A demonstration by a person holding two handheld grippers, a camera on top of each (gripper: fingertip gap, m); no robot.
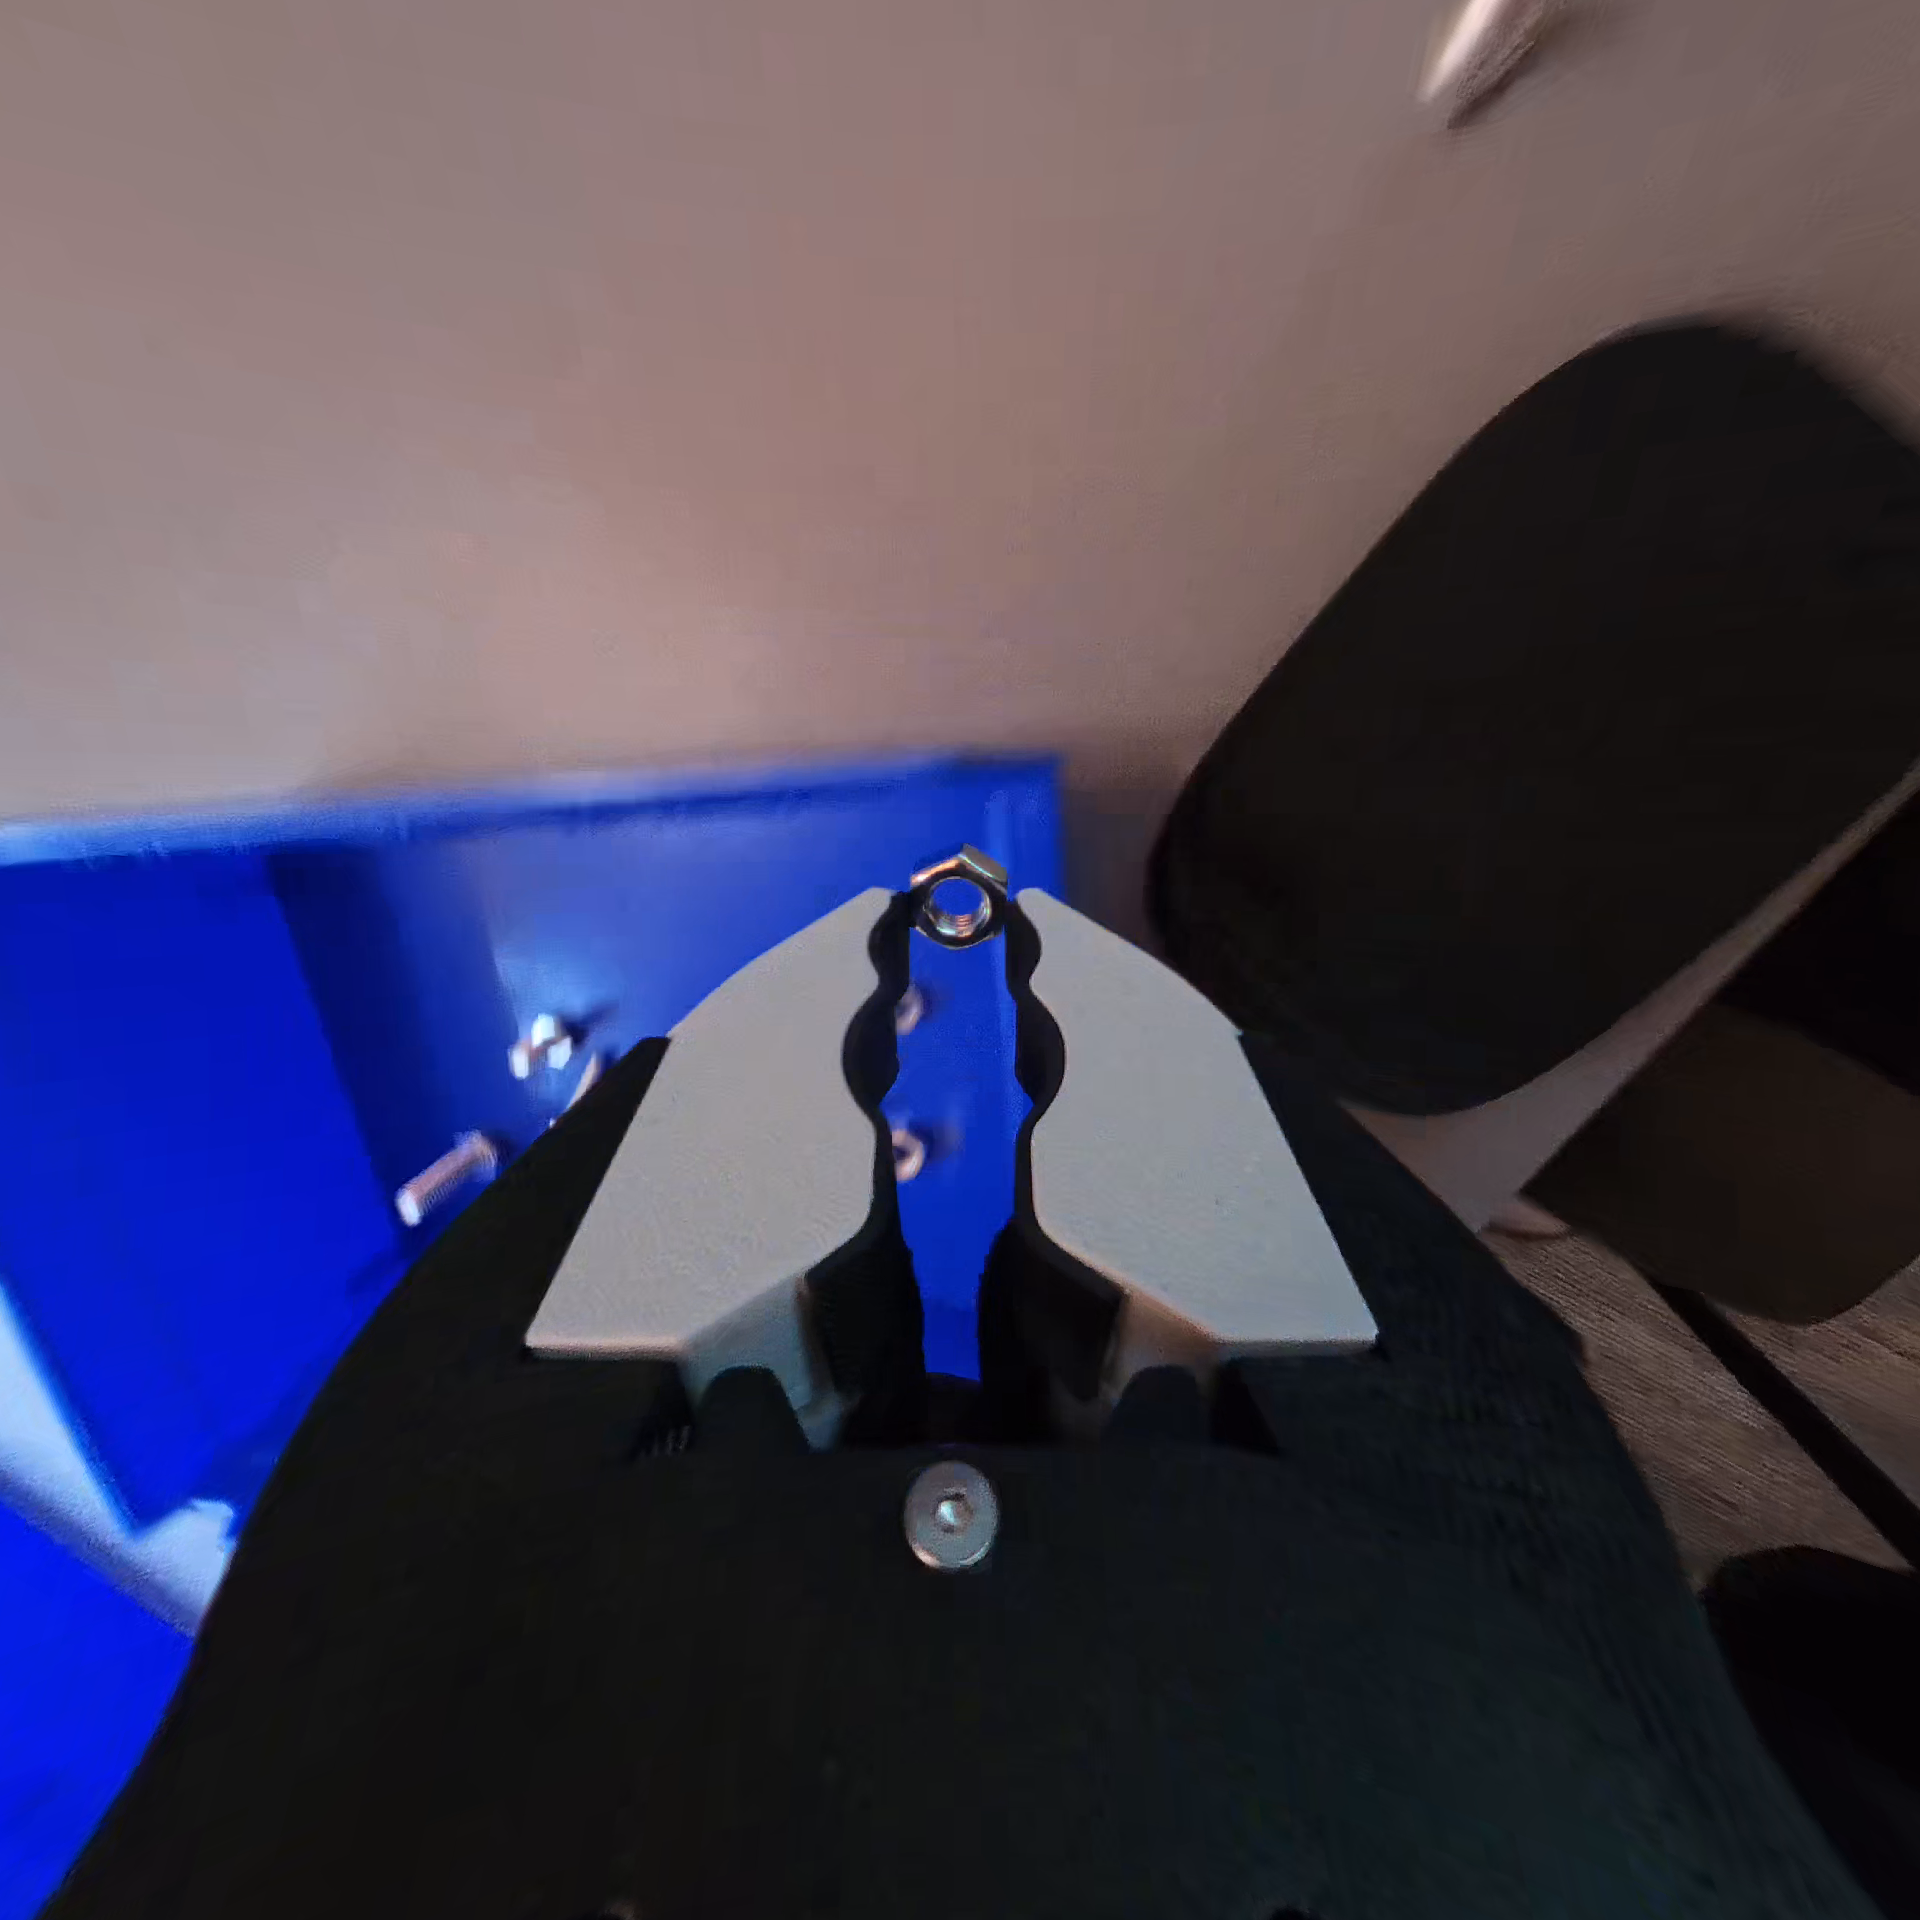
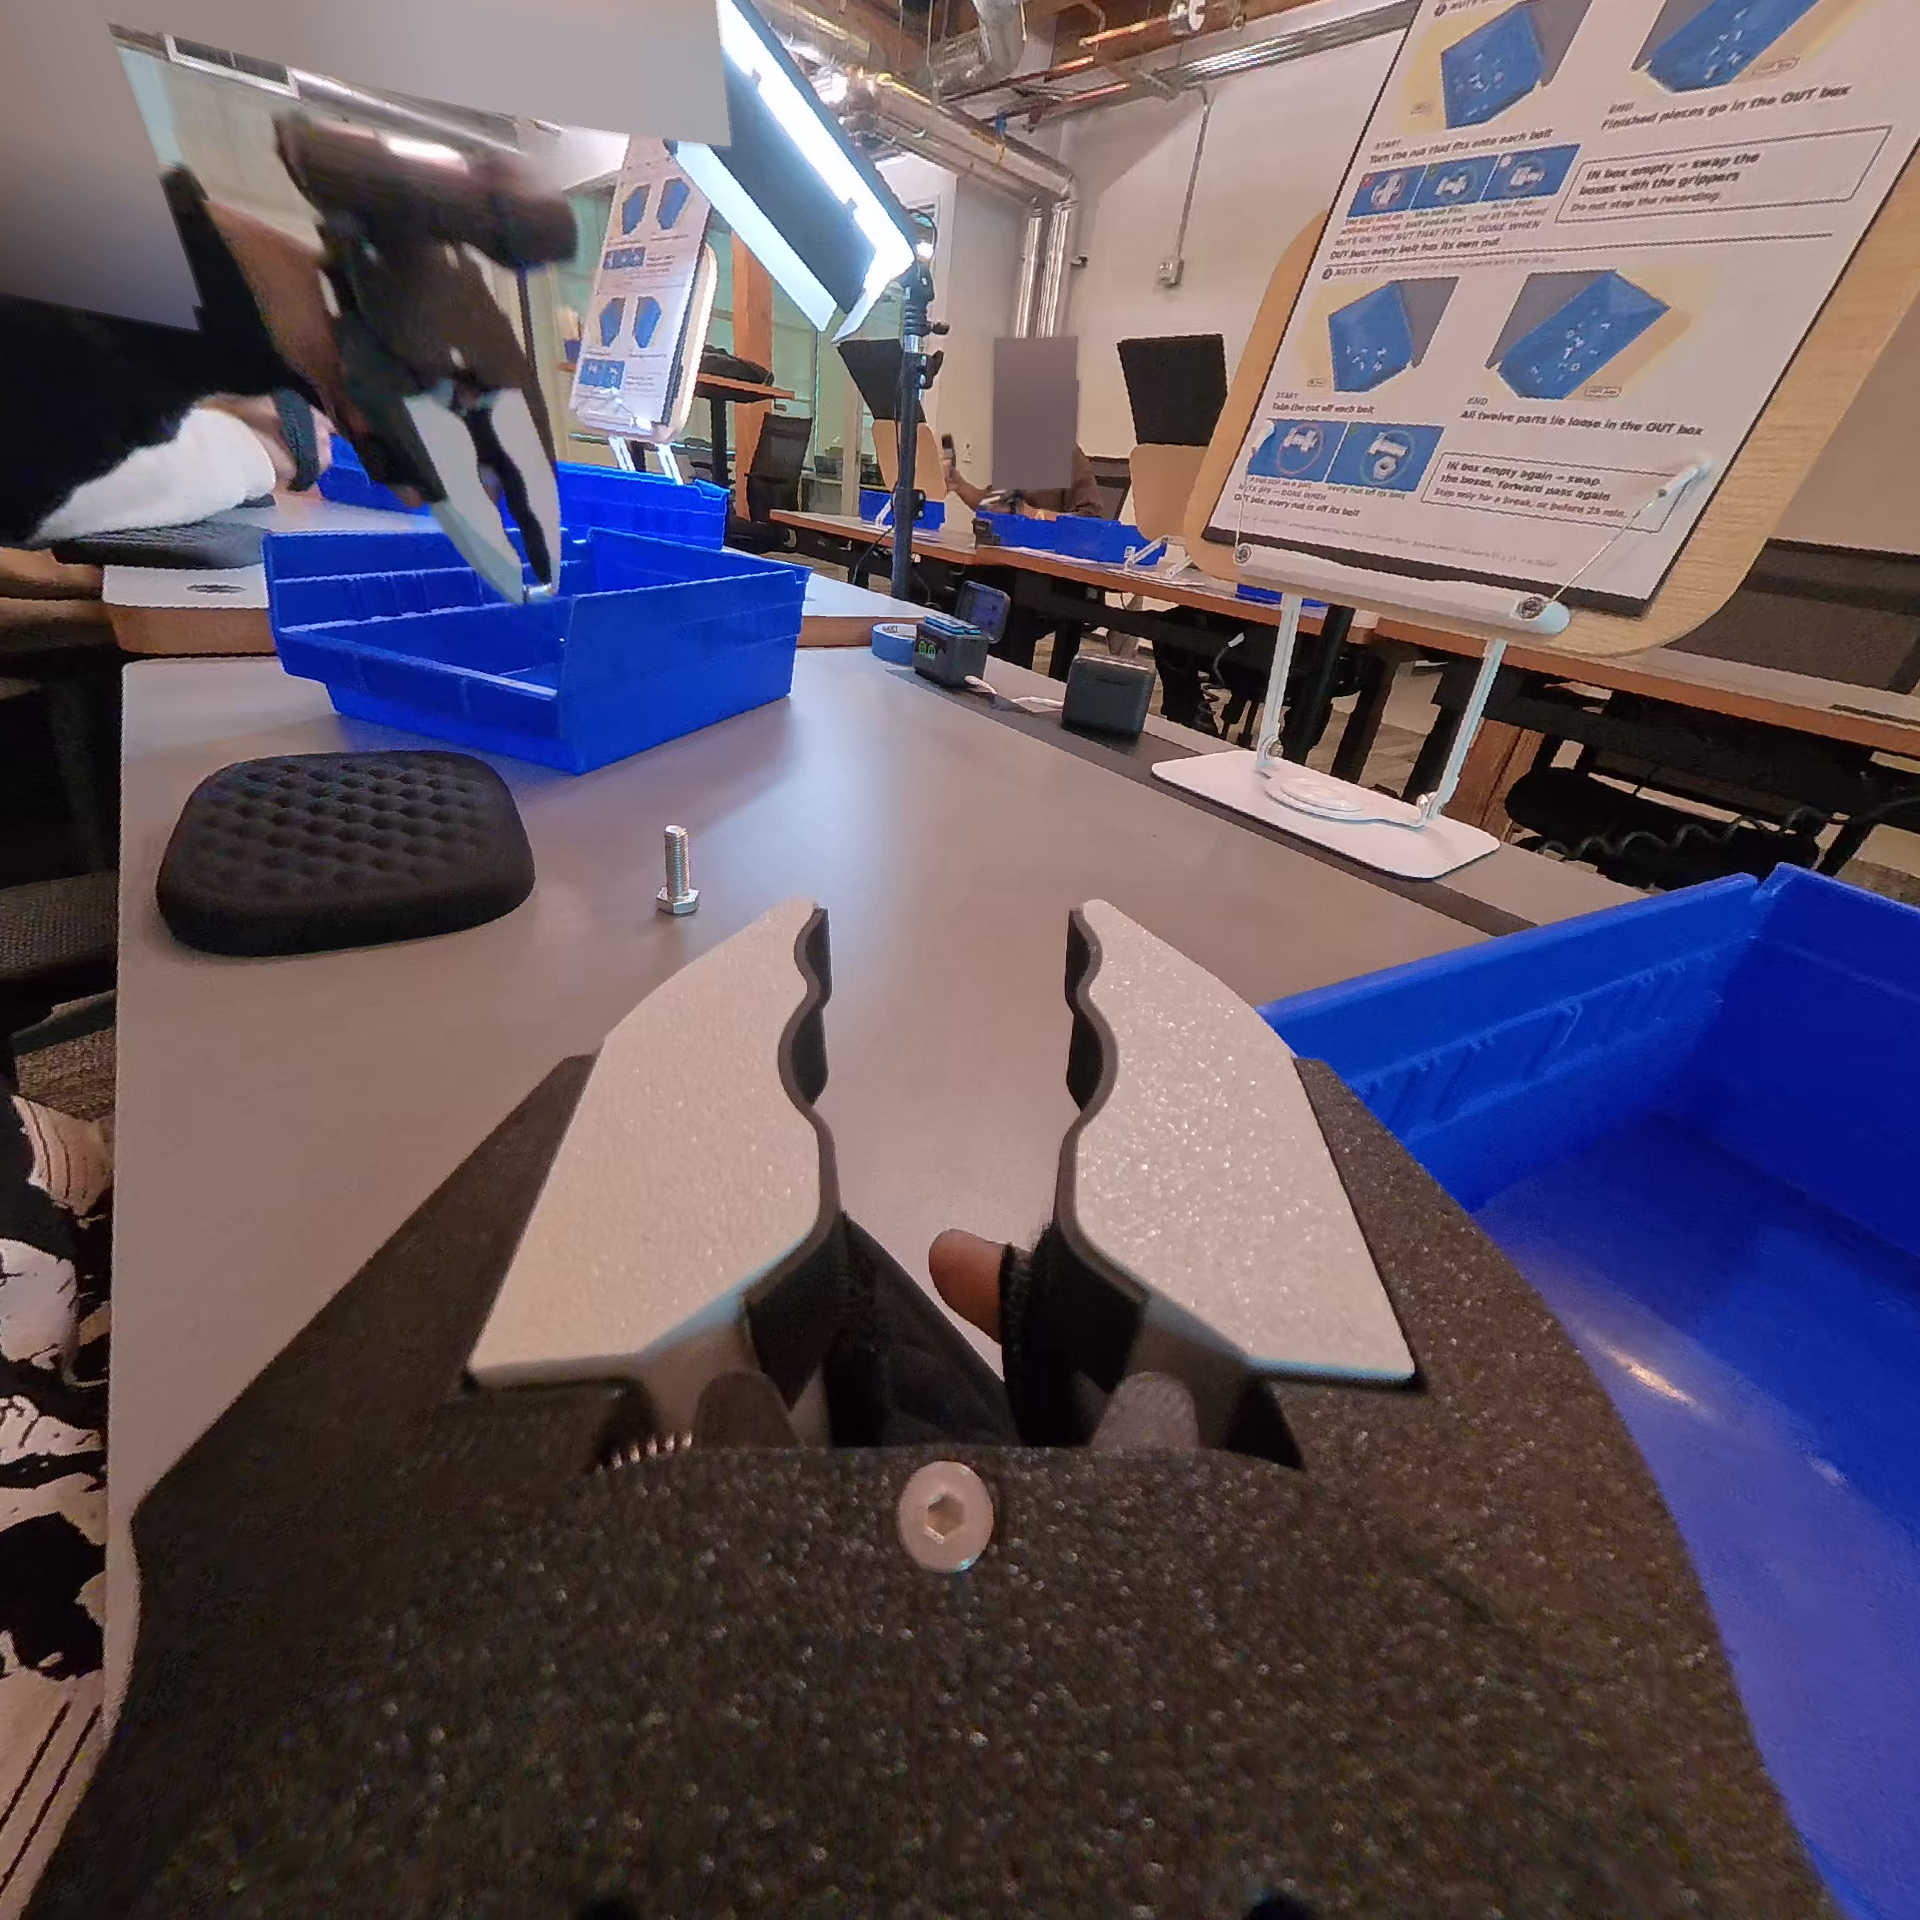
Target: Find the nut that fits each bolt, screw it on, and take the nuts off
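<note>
A grey table (image 2: pixel 935 831) in a large workroom, with further benches behind it, is shown as the work surface. Nearest, the right gripper (image 2: pixel 948 935) is seen with its jaws spread and nothing between them, held low over the table just beside a blue bin (image 2: pixel 1558 1018) at its right. Just beyond its left fingertip, a silver bolt (image 2: pixel 675 871) is stood upright on its head, bare of any nut, near a black dimpled pad (image 2: pixel 343 847). Farther off, the left gripper (image 1: pixel 958 909) is held above a second blue bin (image 2: pixel 582 665), and a small hex nut (image 1: pixel 958 906) is pinched between its fingertips. Loose bolts (image 1: pixel 447 1179) and other nuts (image 1: pixel 540 1044) are left lying in that bin. The task is judged to be at an early stage: one nut has been picked, nothing is yet seen threaded, and the matching, screwing on and removal remain to be done.
</note>
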